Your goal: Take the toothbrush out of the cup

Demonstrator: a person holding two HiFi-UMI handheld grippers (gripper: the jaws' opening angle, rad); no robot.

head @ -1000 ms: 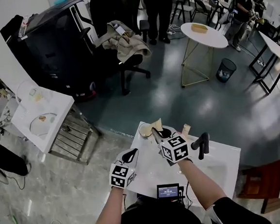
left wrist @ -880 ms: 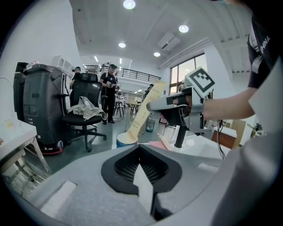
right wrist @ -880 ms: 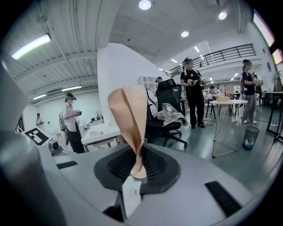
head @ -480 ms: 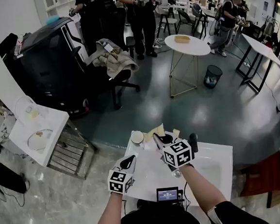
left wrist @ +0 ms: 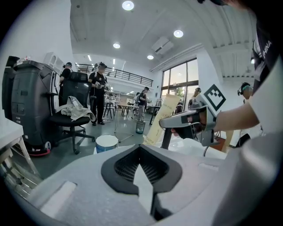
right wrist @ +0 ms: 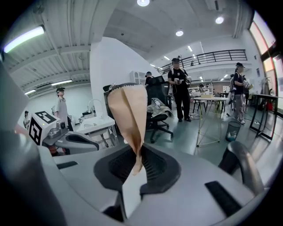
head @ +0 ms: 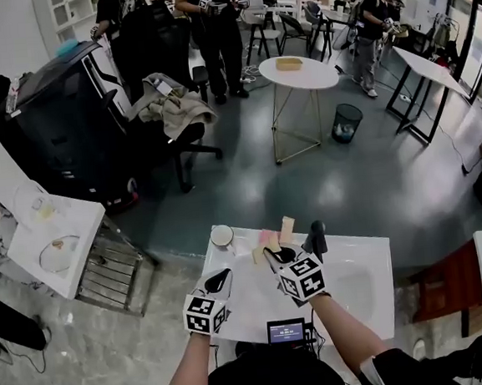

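Right tool (right wrist: 137, 165) pinches one toothbrush (right wrist: 128, 114); left tool (left wrist: 140, 152) closed, empty; one cup (head: 221, 236) nearby

Tally: left gripper (head: 218, 280) and right gripper (head: 278, 255), two in all; cup (head: 221, 236), one; black faucet (head: 315, 238), one; tan paper packet (head: 288, 228), two at least; round table (head: 299, 72), one; bin (head: 346, 122), one; office chair (head: 169, 135), one.
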